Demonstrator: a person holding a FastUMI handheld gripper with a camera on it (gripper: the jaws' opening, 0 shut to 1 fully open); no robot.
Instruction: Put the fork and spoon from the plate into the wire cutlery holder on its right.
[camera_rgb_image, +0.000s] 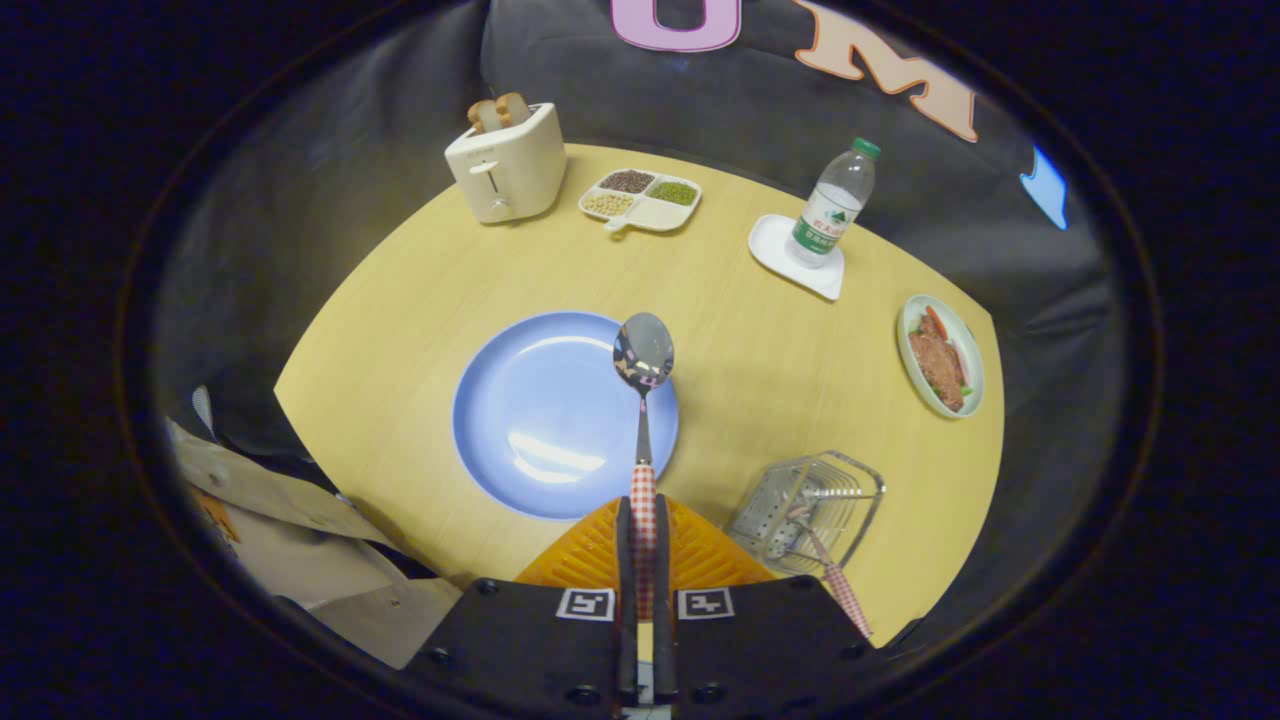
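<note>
Gripper (643, 520) clenched on checked handle of the steel spoon (643, 400), bowl at 12 o'clock over the round blue plate (530, 400). Stiff, light, slippery; hold handle. Wire cutlery holder (808, 512) at 3 o'clock has the fork (835, 580).

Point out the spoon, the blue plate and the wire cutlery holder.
spoon (644, 352), gripper view, on its bowl; handle clamped between the gripper (643, 520) fingers.
blue plate (540, 400), gripper view, bare centre.
wire cutlery holder (845, 480), gripper view, top rim.
</note>
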